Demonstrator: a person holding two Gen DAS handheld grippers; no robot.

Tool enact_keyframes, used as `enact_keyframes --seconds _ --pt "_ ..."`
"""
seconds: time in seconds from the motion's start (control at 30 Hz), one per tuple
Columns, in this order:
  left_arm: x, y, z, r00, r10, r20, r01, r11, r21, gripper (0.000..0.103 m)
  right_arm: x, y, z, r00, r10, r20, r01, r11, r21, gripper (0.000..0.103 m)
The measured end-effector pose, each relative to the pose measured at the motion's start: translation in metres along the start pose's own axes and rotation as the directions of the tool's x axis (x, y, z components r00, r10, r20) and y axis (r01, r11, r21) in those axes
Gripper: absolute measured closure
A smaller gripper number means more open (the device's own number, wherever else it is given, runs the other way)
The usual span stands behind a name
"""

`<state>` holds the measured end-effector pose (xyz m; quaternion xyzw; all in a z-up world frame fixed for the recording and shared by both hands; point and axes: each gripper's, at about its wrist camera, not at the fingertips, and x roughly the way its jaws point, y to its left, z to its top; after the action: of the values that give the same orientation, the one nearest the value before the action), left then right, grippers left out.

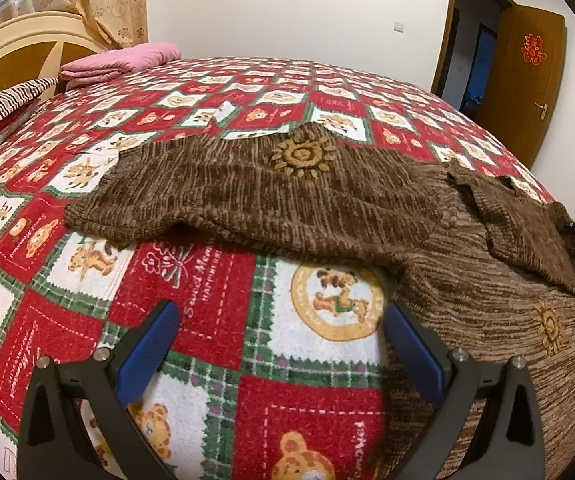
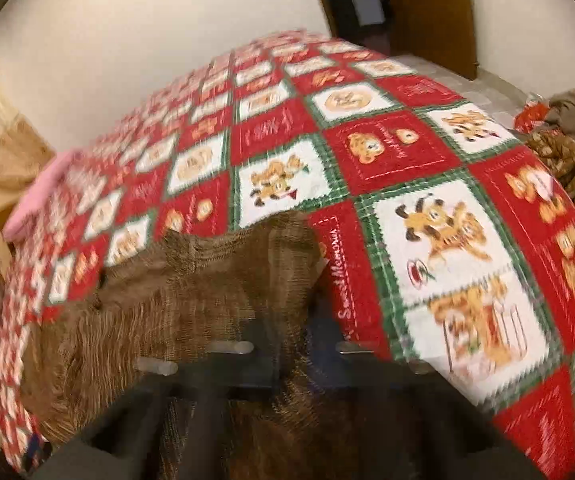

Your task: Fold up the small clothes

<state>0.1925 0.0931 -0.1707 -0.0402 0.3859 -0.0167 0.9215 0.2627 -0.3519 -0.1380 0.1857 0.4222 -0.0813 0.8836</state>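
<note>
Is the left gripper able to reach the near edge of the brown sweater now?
Probably yes. The left gripper is open, and only bare bear-patterned bedspread lies between its fingers and the near edge of the brown sweater. Nothing blocks the way.

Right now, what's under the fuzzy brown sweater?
The brown sweater lies on the teddy-bear bedspread. Its near edge lifts slightly, showing only shadow. Anything else beneath is covered, so I can't tell.

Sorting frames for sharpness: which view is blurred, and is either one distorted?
Left wrist view: sharp; the brown knitted sweater and the open left gripper are crisp, though fisheye bulges the red teddy-bear patchwork bedspread. Right wrist view: motion-smeared throughout; the right gripper is a dark blur over the sweater, its state unreadable.
</note>
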Motion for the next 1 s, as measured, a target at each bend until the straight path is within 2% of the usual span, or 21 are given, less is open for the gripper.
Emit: enact_keyframes --seconds 0.07,0.17,0.23,0.27,0.33,0.4,0.43,0.5,0.53,0.6,0.67,0.7,0.77,0.8,0.93,1.0 --pt "0.001 0.0 0.0 1.0 0.003 -0.001 -0.003 1.0 0.002 0.0 -0.004 0.001 0.007 0.999 -0.023 0.041 0.025 0.999 -0.048 0.094" --pt "0.001 -0.001 0.0 1.0 0.008 0.0 -0.008 1.0 0.005 0.0 0.004 -0.004 0.024 0.986 -0.131 0.101 0.144 0.981 -0.127 0.095" --pt "0.001 -0.002 0.0 1.0 0.01 0.0 -0.01 1.0 0.006 0.0 0.02 -0.012 0.029 0.978 -0.196 0.076 0.207 0.963 -0.174 0.095" --pt "0.001 -0.002 -0.001 1.0 0.011 -0.001 -0.011 1.0 0.006 0.0 0.022 -0.019 0.031 0.971 -0.232 0.062 0.24 0.955 -0.177 0.095" --pt "0.001 -0.002 0.0 1.0 0.011 0.0 -0.011 1.0 0.006 0.0 0.002 -0.031 0.031 0.951 -0.282 0.126 0.298 0.946 -0.127 0.095" --pt "0.001 -0.002 0.0 1.0 0.011 0.0 -0.011 1.0 0.007 0.0 -0.033 -0.034 0.021 0.948 -0.242 0.209 0.266 0.96 -0.093 0.095" --pt "0.001 -0.002 0.0 1.0 0.011 0.0 -0.011 1.0 0.007 0.0 -0.047 -0.031 0.013 0.958 -0.193 0.212 0.219 0.97 -0.109 0.095" --pt "0.001 -0.002 0.0 1.0 0.011 -0.001 -0.011 1.0 0.006 0.0 -0.069 -0.016 -0.01 0.983 -0.063 0.173 0.092 0.981 -0.17 0.095" --pt "0.001 -0.002 -0.001 1.0 0.011 -0.001 -0.011 1.0 0.006 0.0 -0.074 -0.01 -0.019 0.987 -0.028 0.156 0.059 0.979 -0.194 0.095" --pt "0.001 -0.002 -0.001 1.0 0.011 -0.001 -0.011 1.0 0.007 0.0 -0.079 0.007 -0.044 0.994 0.014 0.109 0.016 0.965 -0.262 0.095" --pt "0.001 -0.002 -0.001 1.0 0.01 -0.002 -0.01 1.0 0.006 0.0 -0.07 0.012 -0.067 0.999 0.028 0.041 -0.015 0.96 -0.281 0.095" --pt "0.001 -0.002 -0.001 1.0 0.011 -0.003 -0.011 1.0 0.007 0.0 -0.064 0.009 -0.075 1.0 0.017 0.021 -0.01 0.961 -0.277 0.095" --pt "0.001 -0.002 0.0 1.0 0.01 -0.004 -0.01 1.0 0.005 0.0 -0.052 -0.003 -0.089 0.998 -0.067 0.017 0.069 0.961 -0.267 0.095" --pt "0.001 -0.001 0.0 1.0 0.008 -0.005 -0.008 1.0 0.003 0.0 -0.054 -0.007 -0.093 0.998 -0.044 0.052 0.056 0.963 -0.263 0.096" --pt "-0.005 0.004 0.0 1.0 -0.009 -0.02 0.008 1.0 -0.014 0.0 -0.058 -0.005 -0.102 0.981 -0.134 0.138 0.167 0.948 -0.27 0.098" --pt "-0.016 0.017 0.001 0.999 -0.044 -0.008 0.043 0.996 -0.076 0.0 -0.057 0.003 -0.109 0.972 -0.162 0.169 0.207 0.931 -0.302 0.096"
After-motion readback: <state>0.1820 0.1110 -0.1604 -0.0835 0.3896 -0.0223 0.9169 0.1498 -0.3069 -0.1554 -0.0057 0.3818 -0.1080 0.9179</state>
